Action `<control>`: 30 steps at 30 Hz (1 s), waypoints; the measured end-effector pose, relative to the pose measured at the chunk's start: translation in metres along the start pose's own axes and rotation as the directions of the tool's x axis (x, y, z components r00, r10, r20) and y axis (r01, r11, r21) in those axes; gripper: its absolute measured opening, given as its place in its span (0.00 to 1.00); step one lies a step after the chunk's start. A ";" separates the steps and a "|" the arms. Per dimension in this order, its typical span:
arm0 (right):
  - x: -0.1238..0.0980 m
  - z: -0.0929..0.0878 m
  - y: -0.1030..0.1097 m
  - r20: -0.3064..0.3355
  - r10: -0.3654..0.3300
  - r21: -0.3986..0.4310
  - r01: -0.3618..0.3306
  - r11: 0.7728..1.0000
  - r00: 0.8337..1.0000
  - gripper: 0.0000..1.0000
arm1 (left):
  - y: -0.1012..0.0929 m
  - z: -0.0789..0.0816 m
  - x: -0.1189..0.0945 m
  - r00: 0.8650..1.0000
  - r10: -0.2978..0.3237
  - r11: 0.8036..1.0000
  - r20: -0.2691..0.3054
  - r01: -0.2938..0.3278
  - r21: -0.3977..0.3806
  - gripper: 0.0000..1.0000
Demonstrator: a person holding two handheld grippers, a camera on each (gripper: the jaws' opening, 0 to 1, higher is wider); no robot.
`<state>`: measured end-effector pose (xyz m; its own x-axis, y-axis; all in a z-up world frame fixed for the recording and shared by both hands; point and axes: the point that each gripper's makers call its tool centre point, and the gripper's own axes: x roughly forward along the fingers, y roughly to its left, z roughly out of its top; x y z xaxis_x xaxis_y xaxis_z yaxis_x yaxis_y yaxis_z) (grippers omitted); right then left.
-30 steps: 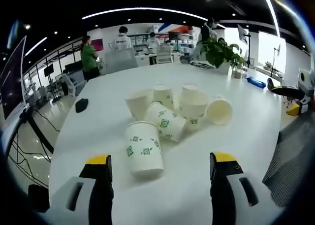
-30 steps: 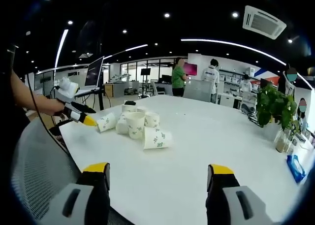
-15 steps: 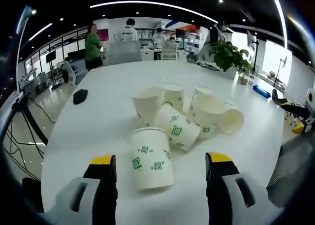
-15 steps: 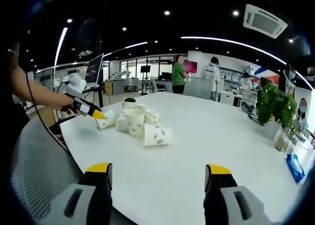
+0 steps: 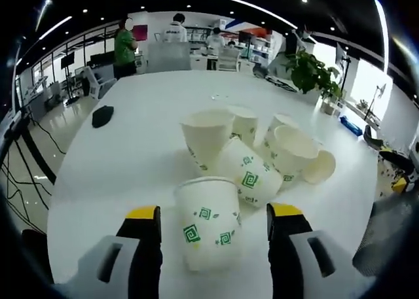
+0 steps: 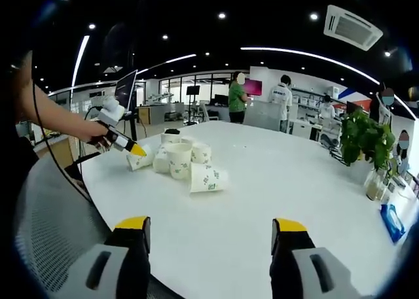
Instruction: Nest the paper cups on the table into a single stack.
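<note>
Left tool: the left tool (image 5: pixel 213 224), jaws wide and holding nothing, now brackets the nearest white paper cup with green square prints (image 5: pixel 208 226). A second ago that cup stood well ahead of the jaws; now it sits between the yellow tips.
Meaning for the task: likely the first pick-up is about to begin; nothing is nested yet.
Nearest cup: upright, mouth up, thin rolled rim, matte tapered wall that would dent under a hard squeeze.
Cluster beyond the left tool: the other white paper cups (image 5: pixel 262 152) crowd just past it, some upright, one on its side (image 5: pixel 249 178) touching neighbours, another tipped at the far right edge (image 5: pixel 322 167).
Right tool: the right tool (image 6: pixel 209 246) hangs wide and unloaded over the smooth white round tabletop (image 6: pixel 275 188), the cup group well ahead of it; its position is unchanged.
Farther out: a small dark object (image 5: pixel 102 116) lies left of the cups.
</note>
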<state>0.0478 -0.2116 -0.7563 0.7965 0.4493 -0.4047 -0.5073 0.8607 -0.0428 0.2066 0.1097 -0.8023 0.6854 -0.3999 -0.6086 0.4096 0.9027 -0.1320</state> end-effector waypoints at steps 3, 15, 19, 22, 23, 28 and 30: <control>0.000 0.000 0.000 -0.002 -0.001 -0.001 0.001 1.000 1.000 0.75 | 0.004 0.000 0.002 1.000 -0.003 1.000 -0.023 0.003 -0.014 0.64; 0.000 -0.002 0.000 -0.010 -0.004 -0.006 0.004 1.000 1.000 0.74 | 0.008 0.001 0.022 0.993 -0.031 0.998 -0.114 0.025 -0.057 0.59; 0.000 -0.002 0.000 -0.012 -0.006 -0.006 0.006 1.000 1.000 0.74 | 0.005 0.000 0.028 0.987 -0.049 0.998 -0.152 0.042 -0.050 0.58; 0.000 -0.002 -0.001 -0.014 -0.008 -0.008 0.008 1.000 1.000 0.74 | 0.007 0.000 0.032 0.985 -0.053 0.998 -0.163 0.045 -0.051 0.55; 0.000 -0.003 -0.001 -0.016 -0.009 -0.008 0.009 1.000 1.000 0.73 | 0.007 0.000 0.033 0.985 -0.053 0.998 -0.167 0.044 -0.053 0.53; 0.000 -0.003 -0.002 -0.018 -0.013 -0.008 0.013 1.000 1.000 0.73 | 0.008 -0.003 0.033 0.982 -0.047 0.998 -0.184 0.037 -0.057 0.45; 0.000 -0.003 -0.002 -0.020 -0.013 -0.010 0.013 1.000 1.000 0.73 | 0.009 -0.002 0.032 0.983 -0.038 0.998 -0.178 0.028 -0.055 0.44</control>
<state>0.0472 -0.2139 -0.7587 0.7961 0.4331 -0.4227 -0.5003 0.8639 -0.0571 0.2311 0.1056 -0.8244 0.5514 -0.3992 -0.7325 0.3949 0.8984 -0.1924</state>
